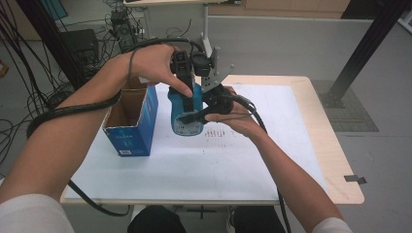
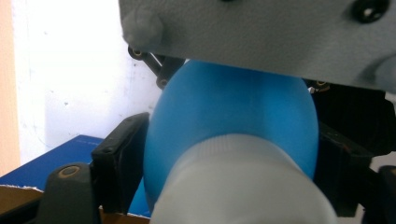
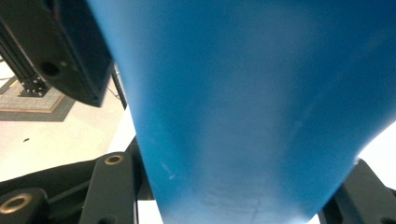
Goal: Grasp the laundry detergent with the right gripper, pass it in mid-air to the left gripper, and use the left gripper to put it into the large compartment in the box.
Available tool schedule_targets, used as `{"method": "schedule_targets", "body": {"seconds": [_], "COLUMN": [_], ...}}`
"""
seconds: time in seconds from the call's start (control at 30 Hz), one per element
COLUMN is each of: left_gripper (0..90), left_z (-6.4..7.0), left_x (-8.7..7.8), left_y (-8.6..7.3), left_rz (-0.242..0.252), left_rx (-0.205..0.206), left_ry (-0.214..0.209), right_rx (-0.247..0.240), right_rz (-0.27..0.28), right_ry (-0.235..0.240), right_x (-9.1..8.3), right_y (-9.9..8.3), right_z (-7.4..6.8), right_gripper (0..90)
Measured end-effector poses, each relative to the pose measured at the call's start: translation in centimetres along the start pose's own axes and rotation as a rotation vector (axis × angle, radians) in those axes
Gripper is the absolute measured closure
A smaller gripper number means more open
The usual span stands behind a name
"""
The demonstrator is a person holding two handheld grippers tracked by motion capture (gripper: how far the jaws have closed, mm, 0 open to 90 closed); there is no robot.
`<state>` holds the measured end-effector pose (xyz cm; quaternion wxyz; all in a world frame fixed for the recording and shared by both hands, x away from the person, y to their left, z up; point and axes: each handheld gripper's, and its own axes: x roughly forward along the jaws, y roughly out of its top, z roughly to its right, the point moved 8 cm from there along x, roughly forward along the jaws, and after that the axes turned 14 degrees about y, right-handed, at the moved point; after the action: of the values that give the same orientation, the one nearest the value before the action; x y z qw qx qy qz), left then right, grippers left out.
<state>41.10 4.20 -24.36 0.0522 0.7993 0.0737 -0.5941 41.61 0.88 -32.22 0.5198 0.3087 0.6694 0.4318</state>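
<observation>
Both grippers clamp the same blue bottle (image 1: 186, 112), which hangs in the air above the white table (image 1: 272, 160), at about three o'clock from the open blue box (image 1: 132, 124) and just beside its right wall.

The left gripper (image 1: 187, 77) comes down from twelve o'clock, and in the left gripper view its black jaws press on either side of the bottle's (image 2: 233, 126) shoulder, just behind the pale cap (image 2: 243, 182). The right gripper (image 1: 206, 109) reaches in from three o'clock; in the right gripper view its jaws stand on either side of the bottle's (image 3: 252, 102) body, lower down, and appear to be closed on it.

The main risk, as I judge it, is the two grips working against each other. If the hands pull or twist in different directions, the smooth curved plastic can slide out of one pair of jaws and the bottle swings on the other. The shoulder tapers, so the left grip looks the likelier one to slip.

A second risk is the box. The bottle hangs near its upper rim, so a move toward nine o'clock made too low may catch the cardboard wall and tip or push the light box across the table.

If either gripper lets go before the other has a firm hold, the bottle may drop on the table and roll.
</observation>
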Motion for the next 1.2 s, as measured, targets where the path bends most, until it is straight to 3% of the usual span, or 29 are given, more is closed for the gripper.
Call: {"method": "schedule_targets", "body": {"seconds": [0.37,1.2], "left_gripper": [36.0,37.0], "left_z": [0.16,0.32], "left_x": [0.13,0.4], "left_y": [-0.03,-0.08], "left_rz": [-0.011,-0.022], "left_rx": [0.01,0.005], "left_ry": [-0.004,-0.016], "right_rx": [-0.017,-0.018], "right_rz": [-0.004,-0.008], "right_ry": [0.006,0.009], "right_x": [0.19,0.44], "right_y": [0.09,-0.1], "right_z": [-0.14,-0.2], "right_gripper": [43.6,43.4]}}
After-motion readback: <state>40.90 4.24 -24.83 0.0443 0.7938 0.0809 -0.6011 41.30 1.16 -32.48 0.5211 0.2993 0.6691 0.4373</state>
